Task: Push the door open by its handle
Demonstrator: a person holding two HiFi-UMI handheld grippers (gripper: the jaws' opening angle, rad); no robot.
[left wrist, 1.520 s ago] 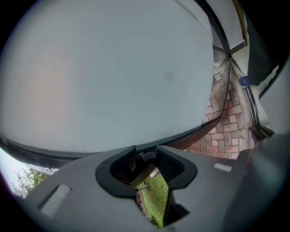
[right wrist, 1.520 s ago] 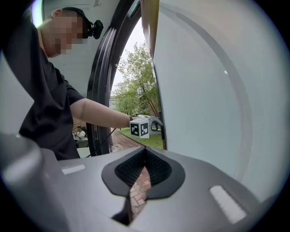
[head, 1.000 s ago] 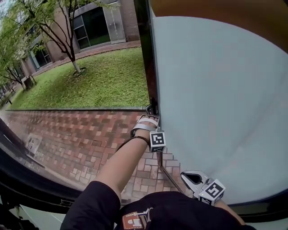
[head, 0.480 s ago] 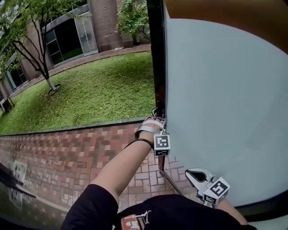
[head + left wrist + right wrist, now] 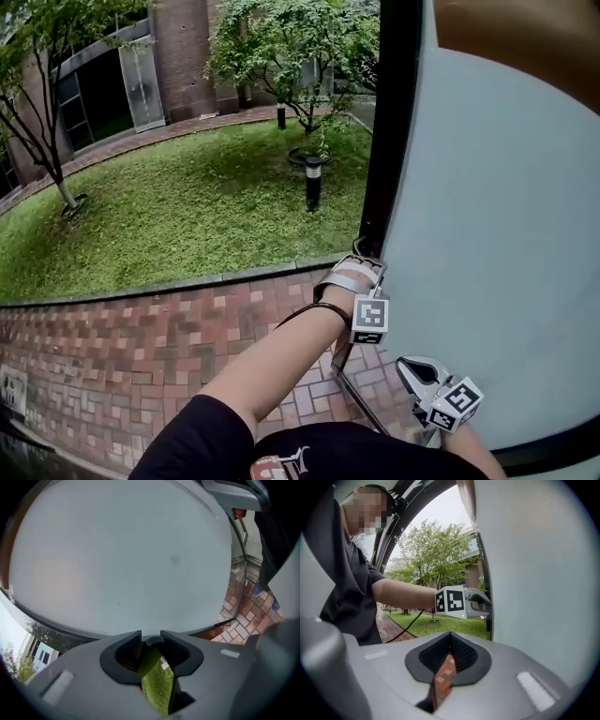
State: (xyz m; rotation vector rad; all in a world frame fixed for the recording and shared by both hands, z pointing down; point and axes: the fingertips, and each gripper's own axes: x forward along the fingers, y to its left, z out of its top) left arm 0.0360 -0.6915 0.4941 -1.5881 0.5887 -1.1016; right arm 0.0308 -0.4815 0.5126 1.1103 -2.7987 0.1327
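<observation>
So the door [image 5: 487, 234] is a big pale frosted panel with a dark frame down its free edge and a brownish strip across the top. It takes up the whole right side of the head view. The handle [image 5: 154, 641] is hard to see properly; all that shows is a small dark rounded bit right at that dark edge, about mid-height.

Outside there's a green lawn [image 5: 187, 216] with a short black bollard lamp [image 5: 313, 183], a leafy tree [image 5: 281, 47] behind it, a brick building [image 5: 112, 66] further back and a wet red brick path [image 5: 141, 356] running past below. Nothing sits in the doorway itself.

The left gripper [image 5: 358, 262] is out at the end of a bare forearm [image 5: 272, 356], right up against the door's edge. In the left gripper view its jaws are clenched on that dark handle piece, with grass showing through the gap below.

The right gripper [image 5: 412, 367] hangs lower and closer to the body, just beside the frosted panel but not on it. Its jaws are closed together with nothing in them.
</observation>
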